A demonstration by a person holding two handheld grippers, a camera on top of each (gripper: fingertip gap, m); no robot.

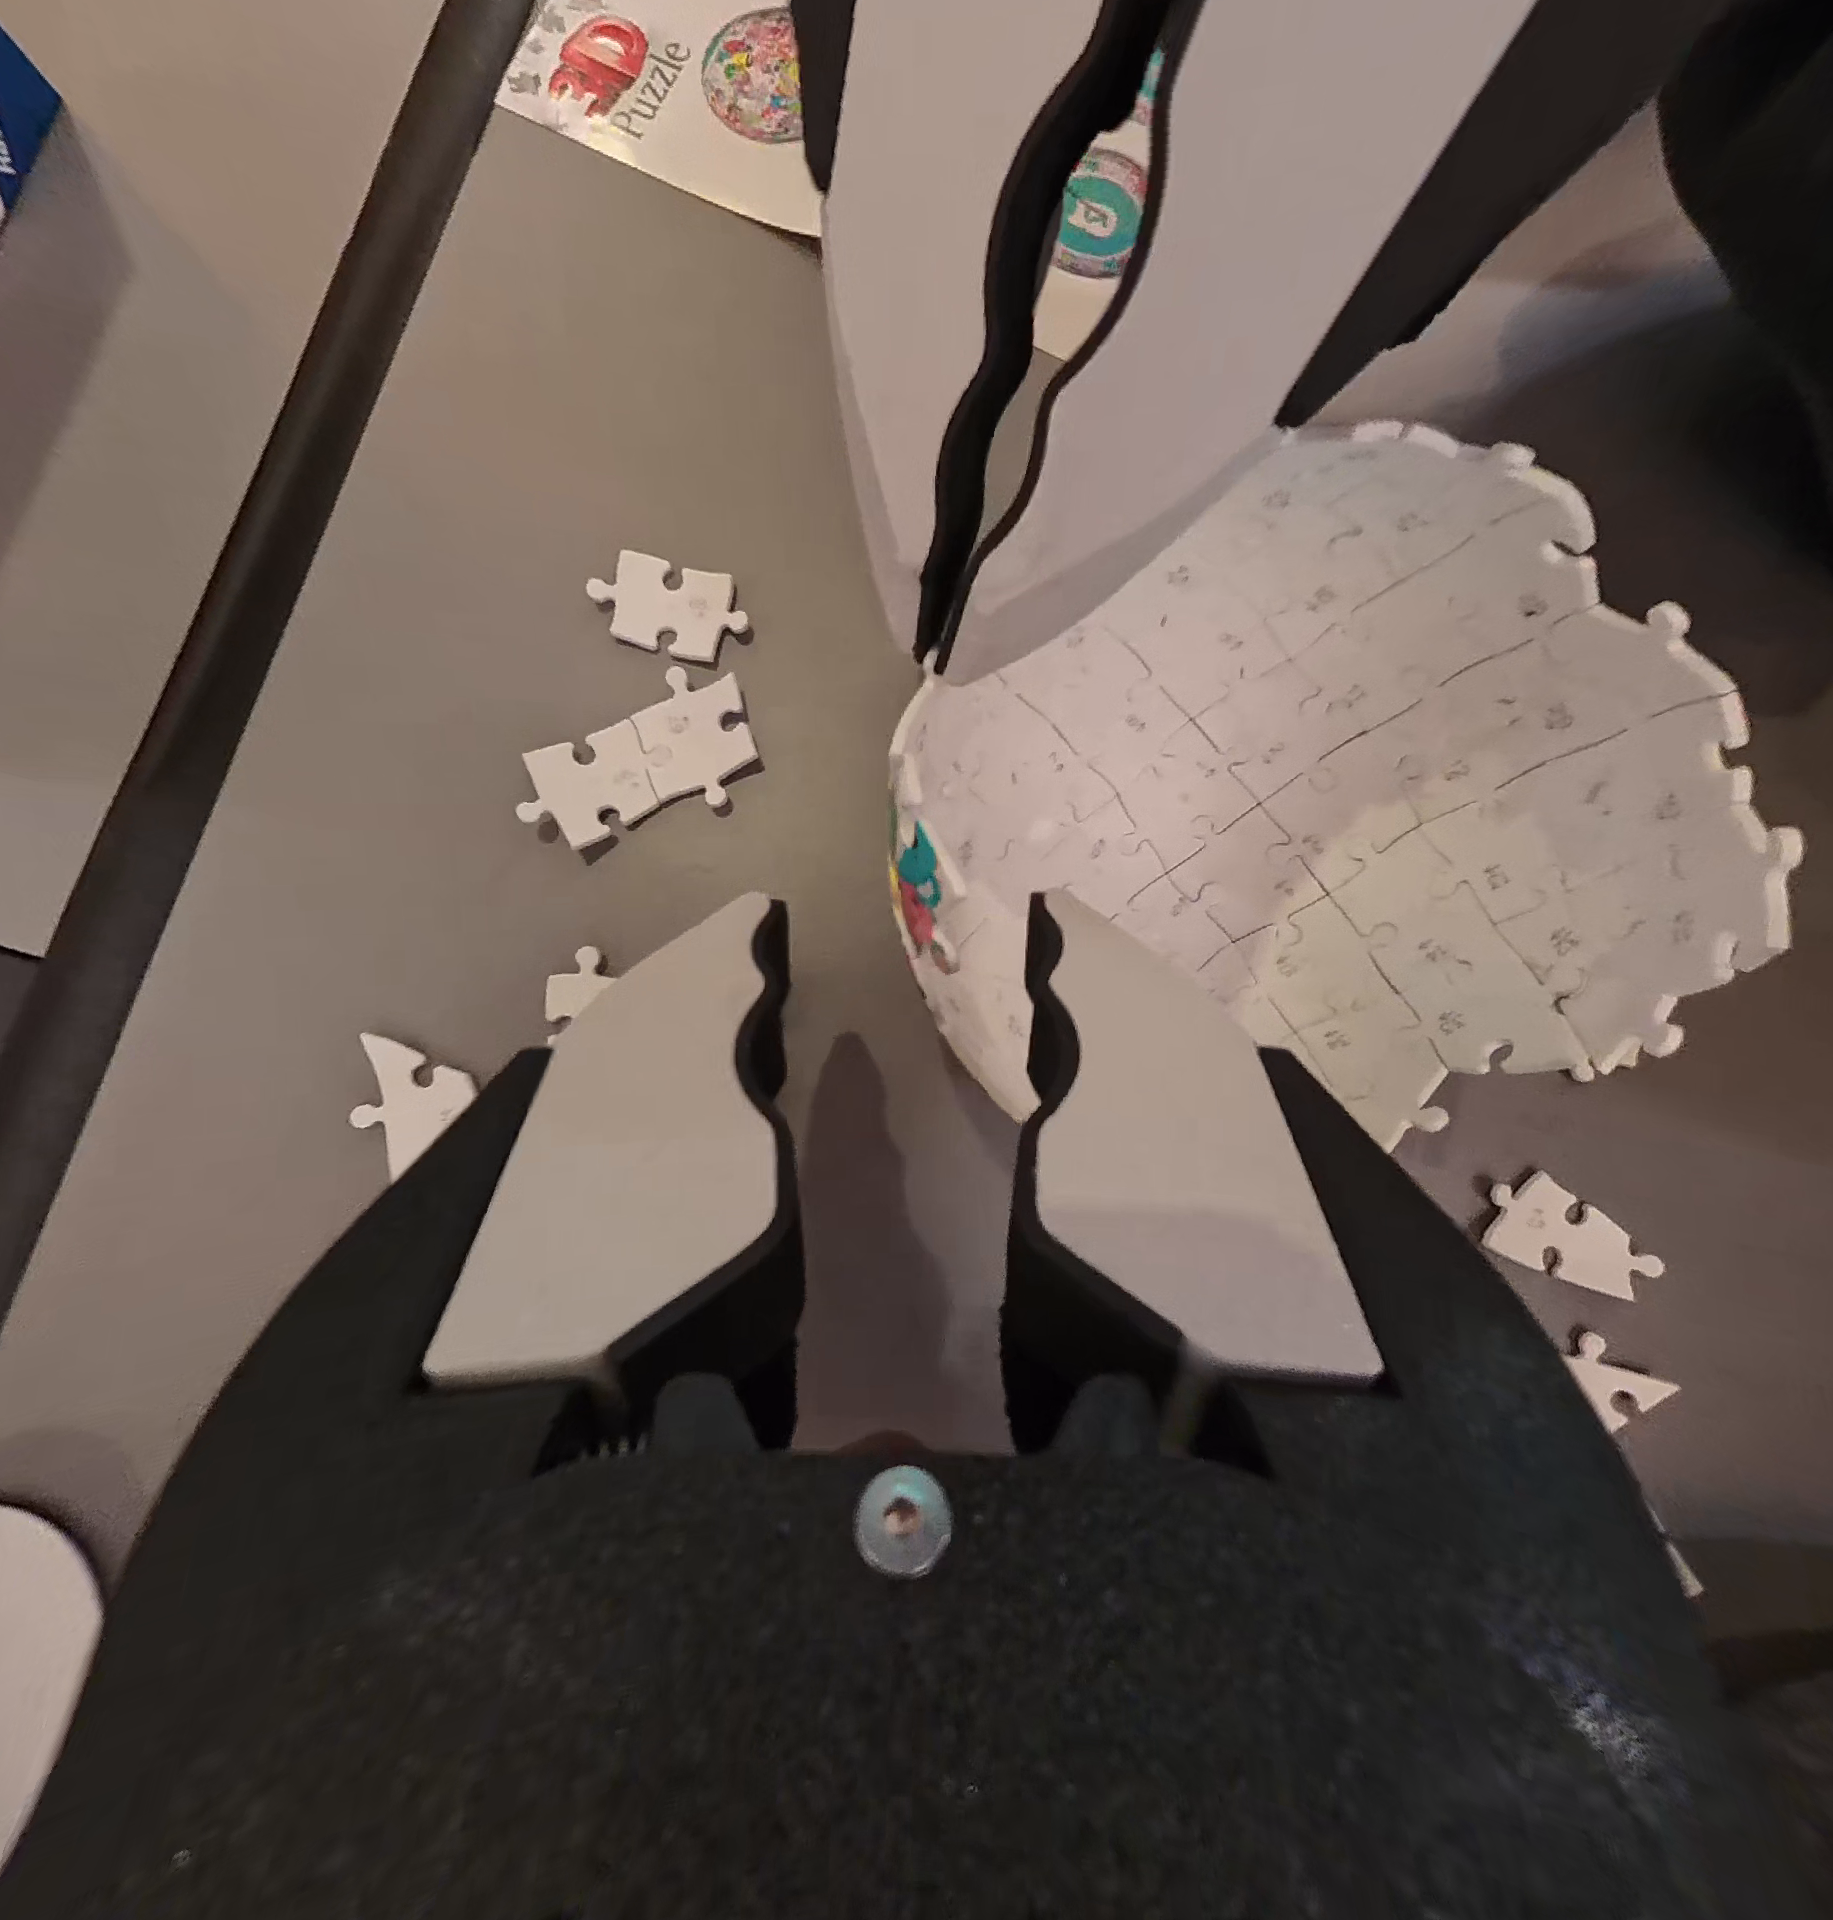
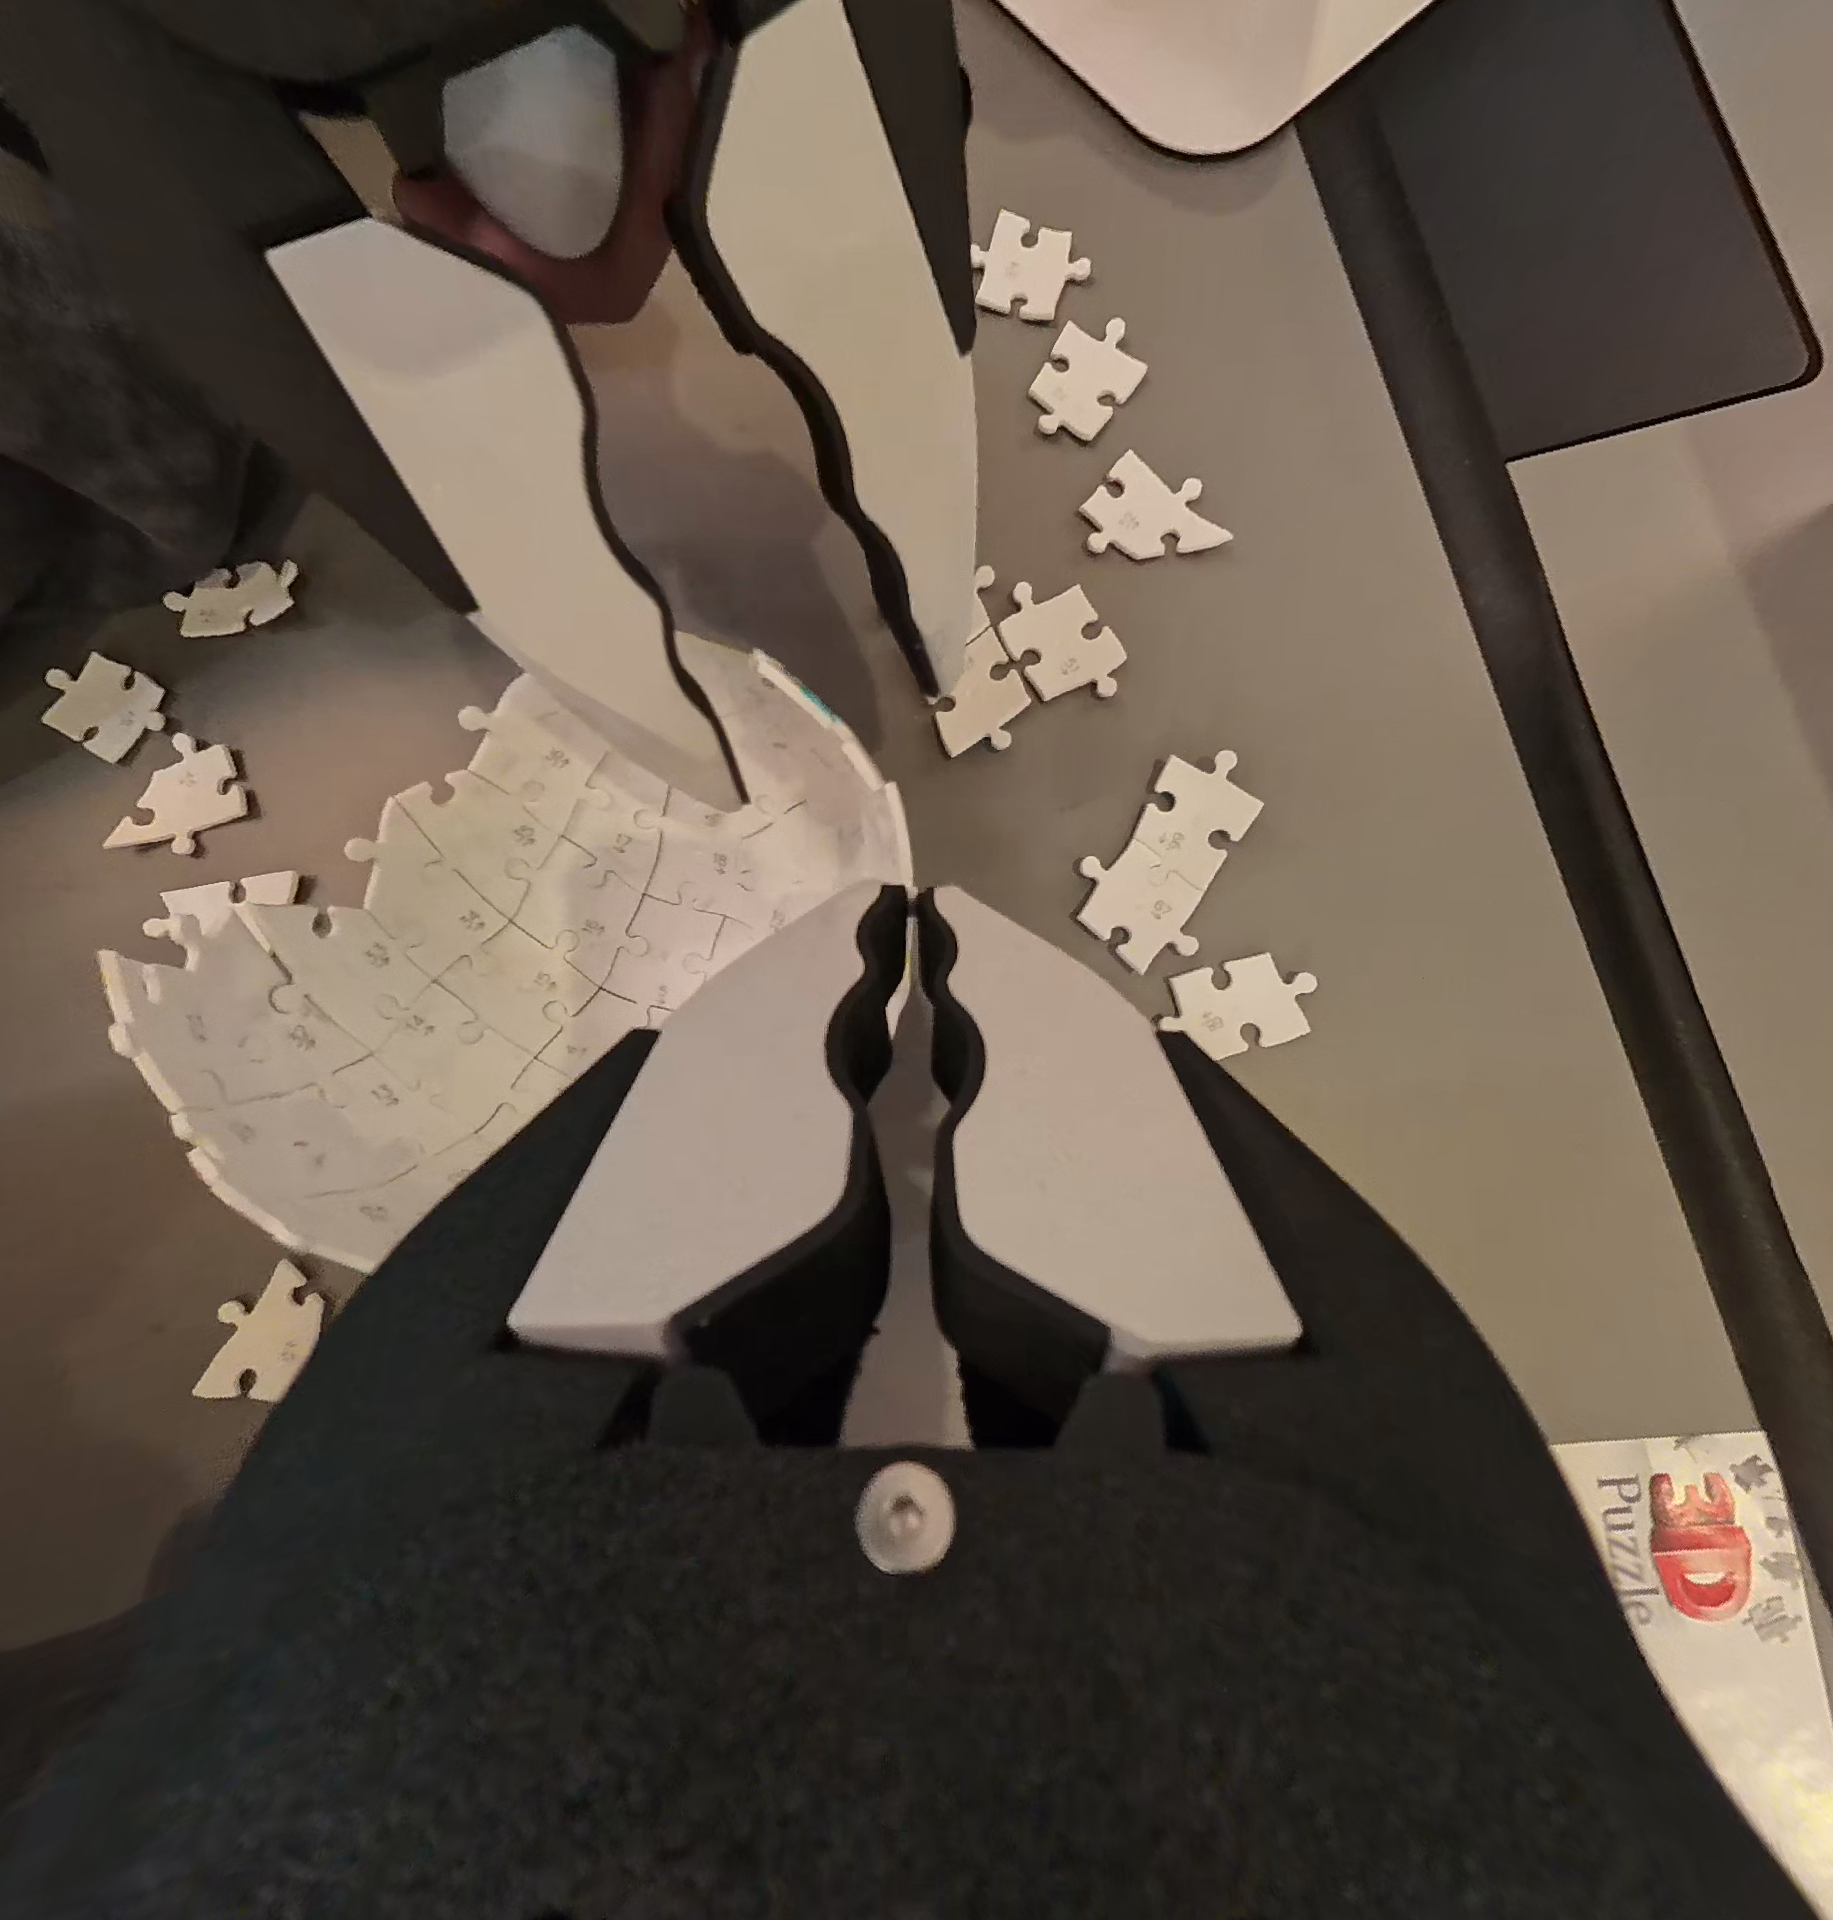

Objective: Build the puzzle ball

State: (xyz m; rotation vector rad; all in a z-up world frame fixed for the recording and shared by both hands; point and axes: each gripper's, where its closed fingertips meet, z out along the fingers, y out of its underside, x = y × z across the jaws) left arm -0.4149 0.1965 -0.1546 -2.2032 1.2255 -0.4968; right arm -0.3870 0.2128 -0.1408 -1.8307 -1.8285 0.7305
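The puzzle ball (image 1: 1348,831) lay on the grey table (image 1: 600,395) as a half-built shell, white inner side up, its jagged rim unfinished — by my judgement roughly half done. The right gripper (image 2: 913,902) was pinched shut on the shell's edge, steadying it. The left gripper (image 1: 910,920) stood with its fingers apart and empty, one finger inside the shell. Loose pieces (image 2: 1166,868) lay scattered around, some already joined in pairs — all yet to be fitted. A leaflet (image 1: 673,125) lay farther off.
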